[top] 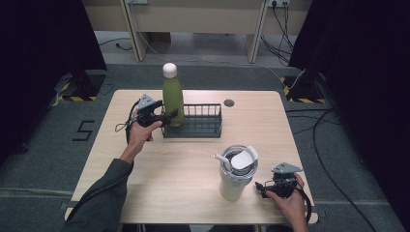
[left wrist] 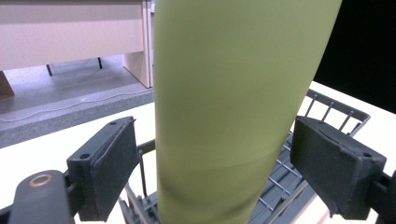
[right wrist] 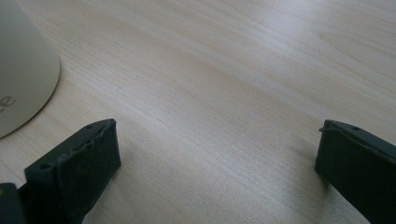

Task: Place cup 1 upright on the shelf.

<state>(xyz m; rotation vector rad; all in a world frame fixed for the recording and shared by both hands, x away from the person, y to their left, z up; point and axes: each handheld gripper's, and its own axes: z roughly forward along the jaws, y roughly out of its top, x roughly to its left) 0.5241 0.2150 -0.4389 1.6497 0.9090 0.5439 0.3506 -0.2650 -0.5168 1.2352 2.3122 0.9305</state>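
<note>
1. The surface is reached over by both forearms.
2. The green bottle is stood upright in the wire rack.
3. The left tongs are held level, spread around the bottle, untouching.
4. The right tongs are rested spread beside the tumbler.

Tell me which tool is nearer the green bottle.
Left. The left tool straddles the green bottle in the wire basket, pads apart from it. The right tool sits beside the tumbler.

black jaws with screw holes, dark green sleeve
</note>
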